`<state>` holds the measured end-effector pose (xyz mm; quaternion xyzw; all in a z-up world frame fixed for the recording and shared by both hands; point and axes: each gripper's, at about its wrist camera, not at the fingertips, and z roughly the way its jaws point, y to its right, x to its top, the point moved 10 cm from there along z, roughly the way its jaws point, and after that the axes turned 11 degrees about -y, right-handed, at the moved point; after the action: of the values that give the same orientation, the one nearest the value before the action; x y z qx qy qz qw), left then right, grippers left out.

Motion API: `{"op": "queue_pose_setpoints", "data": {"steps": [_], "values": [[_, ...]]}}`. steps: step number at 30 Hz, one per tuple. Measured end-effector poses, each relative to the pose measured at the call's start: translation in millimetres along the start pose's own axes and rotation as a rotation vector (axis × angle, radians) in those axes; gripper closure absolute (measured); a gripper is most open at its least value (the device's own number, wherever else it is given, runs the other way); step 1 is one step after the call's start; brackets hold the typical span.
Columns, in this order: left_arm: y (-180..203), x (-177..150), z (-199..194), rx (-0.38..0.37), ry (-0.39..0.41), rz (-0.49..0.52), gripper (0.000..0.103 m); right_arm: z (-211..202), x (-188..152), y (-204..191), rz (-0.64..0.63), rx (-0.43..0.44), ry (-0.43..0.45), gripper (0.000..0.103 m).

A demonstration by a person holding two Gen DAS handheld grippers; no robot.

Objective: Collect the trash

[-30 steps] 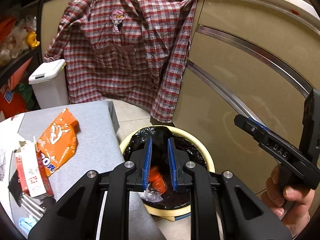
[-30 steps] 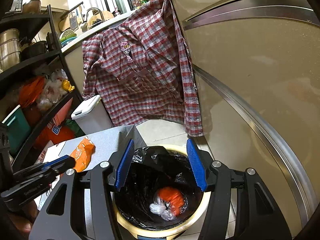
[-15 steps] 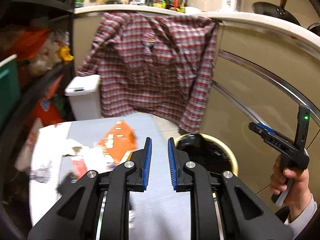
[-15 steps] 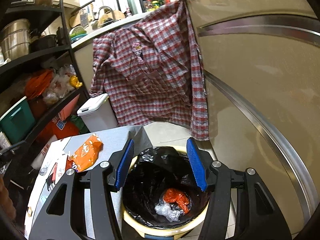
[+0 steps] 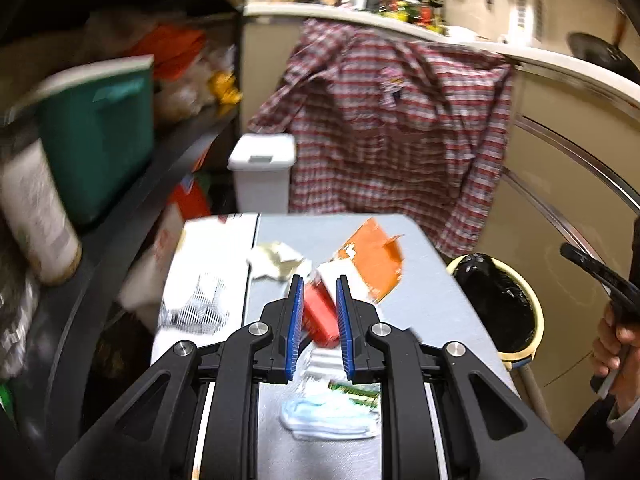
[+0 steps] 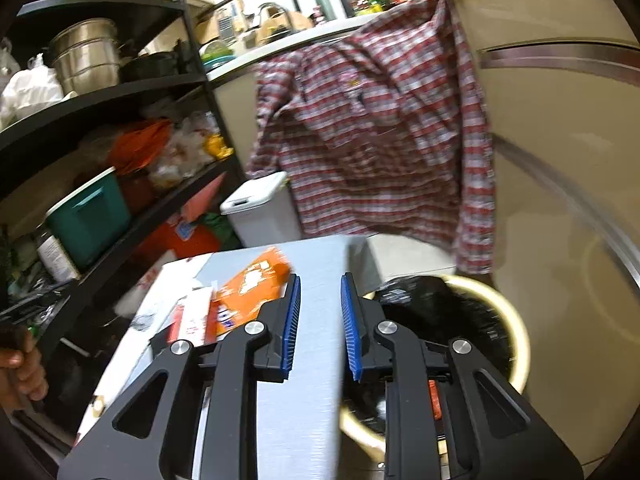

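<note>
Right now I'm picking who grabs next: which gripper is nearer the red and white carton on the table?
Left. The left gripper hangs just over the red and white carton, jaws open. The right gripper is off to its right, nearer the bin.

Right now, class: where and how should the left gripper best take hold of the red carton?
Probably across its narrow width at the near end, coming straight in from the near side. The red carton lies flat, lengthwise, already lined up between the open left gripper.

Both wrist views look forward over the table, sharing the plaid shirt.
</note>
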<state>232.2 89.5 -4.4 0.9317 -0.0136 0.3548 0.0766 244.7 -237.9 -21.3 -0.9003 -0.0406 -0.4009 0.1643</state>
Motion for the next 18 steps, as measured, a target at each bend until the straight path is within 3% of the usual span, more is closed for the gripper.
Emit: {"op": "queue_pose_setpoints", "data": {"steps": [3,13,16,18], "values": [[-10,-12,11,-0.029,-0.039,-0.046,0.086,15,-10,-25,-0.039,0.034,-0.031,0.082],[-9,-53,57,-0.024,-0.178,-0.008,0.085,75,-49,-99,-0.12,0.153,-0.162,0.079],[-16,-64,67,-0.013,-0.215,-0.014,0.06,94,-62,-113,-0.137,0.182,-0.211,0.07],[-21,-71,73,-0.018,-0.242,-0.019,0.055,103,-67,-118,-0.141,0.186,-0.233,0.066]]}}
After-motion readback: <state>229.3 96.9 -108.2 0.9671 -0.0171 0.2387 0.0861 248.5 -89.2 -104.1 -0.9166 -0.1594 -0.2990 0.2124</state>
